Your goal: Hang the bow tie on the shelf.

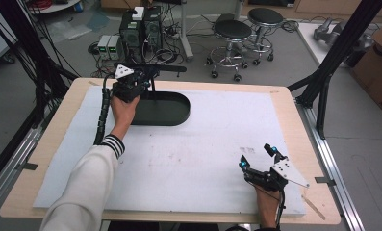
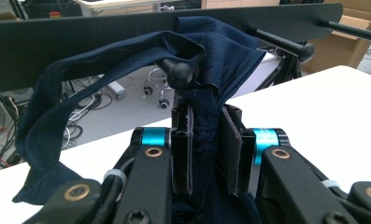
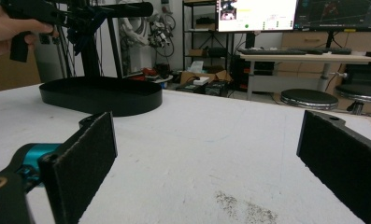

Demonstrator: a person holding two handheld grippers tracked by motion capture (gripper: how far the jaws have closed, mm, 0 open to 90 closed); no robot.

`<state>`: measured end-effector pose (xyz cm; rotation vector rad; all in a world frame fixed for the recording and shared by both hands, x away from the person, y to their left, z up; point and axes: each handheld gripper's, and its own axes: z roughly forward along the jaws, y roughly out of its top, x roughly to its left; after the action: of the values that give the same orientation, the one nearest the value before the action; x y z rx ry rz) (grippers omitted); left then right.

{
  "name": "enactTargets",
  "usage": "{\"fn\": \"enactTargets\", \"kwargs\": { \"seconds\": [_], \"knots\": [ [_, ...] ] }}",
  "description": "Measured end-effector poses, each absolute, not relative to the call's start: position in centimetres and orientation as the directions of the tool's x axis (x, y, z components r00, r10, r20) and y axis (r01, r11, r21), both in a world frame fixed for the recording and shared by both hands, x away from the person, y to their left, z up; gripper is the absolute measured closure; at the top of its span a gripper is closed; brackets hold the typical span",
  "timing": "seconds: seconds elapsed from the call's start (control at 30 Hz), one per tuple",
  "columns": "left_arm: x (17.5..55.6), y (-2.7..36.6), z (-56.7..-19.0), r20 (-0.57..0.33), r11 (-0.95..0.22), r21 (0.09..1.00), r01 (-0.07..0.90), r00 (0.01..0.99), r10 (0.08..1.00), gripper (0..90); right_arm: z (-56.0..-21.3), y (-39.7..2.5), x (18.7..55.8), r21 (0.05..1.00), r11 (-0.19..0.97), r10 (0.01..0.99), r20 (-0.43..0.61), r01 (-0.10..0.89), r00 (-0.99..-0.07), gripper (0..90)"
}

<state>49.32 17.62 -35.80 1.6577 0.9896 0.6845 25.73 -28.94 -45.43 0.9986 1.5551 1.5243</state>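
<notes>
My left gripper (image 2: 206, 154) has its two black pads (image 2: 182, 156) pinched on a fold of dark navy cloth (image 2: 127, 51), the fabric squeezed between them and rising straight up out of the grip. Just above the jaws, the cloth is draped over a black ball-tipped peg (image 2: 179, 74) that sticks out from a black horizontal bar (image 2: 80, 39); one loop of the fabric hangs off to the side and trails down towards the white table surface (image 2: 328, 112). More pegs (image 2: 286, 44) stand along the same bar, bare.

From above, the left gripper (image 1: 131, 86) is at the far left of the table, over the end of an oval black tray (image 1: 162, 110) that forms the foot of the rack.

My right gripper (image 1: 258, 161) rests near the front right of the white mat (image 1: 203, 144), jaws spread wide with nothing between them, well apart from the rack.

To do this well, I judge I should keep the pinch firm until the fabric sits well behind the ball tip, check that the weight hangs evenly on both sides, and only then let go, so the cloth does not slide off
</notes>
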Motion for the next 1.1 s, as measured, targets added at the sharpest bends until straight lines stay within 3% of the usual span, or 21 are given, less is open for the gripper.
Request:
{"fn": "enactTargets", "kwargs": {
  "seconds": [0.5,0.77,0.9,0.97,1.1],
  "knots": [
    [49.1,18.1,-37.2,-0.038,-0.131,0.945,0.301,0.496,0.868,73.9,-45.4,-28.9,25.7,0.999,-0.004,0.901,0.019,0.036,-0.434,3.9],
    [48.7,18.1,-37.2,-0.052,-0.115,0.947,0.300,0.496,0.867,67.0,-45.4,-29.0,25.7,0.999,-0.009,0.900,0.023,0.034,-0.435,3.9],
    [48.4,18.2,-37.1,-0.040,-0.119,0.951,0.287,0.495,0.868,58.3,-45.5,-29.0,25.7,0.999,-0.010,0.900,0.023,0.032,-0.436,3.9],
    [47.9,18.2,-37.1,-0.040,-0.113,0.954,0.279,0.490,0.871,46.3,-45.5,-29.0,25.7,0.999,-0.009,0.899,0.022,0.032,-0.437,3.9],
    [46.9,18.9,-37.2,-0.055,-0.093,0.966,0.240,0.546,0.836,34.2,-45.4,-29.0,25.7,1.000,-0.007,0.900,0.019,0.030,-0.436,3.9]
  ]
}}
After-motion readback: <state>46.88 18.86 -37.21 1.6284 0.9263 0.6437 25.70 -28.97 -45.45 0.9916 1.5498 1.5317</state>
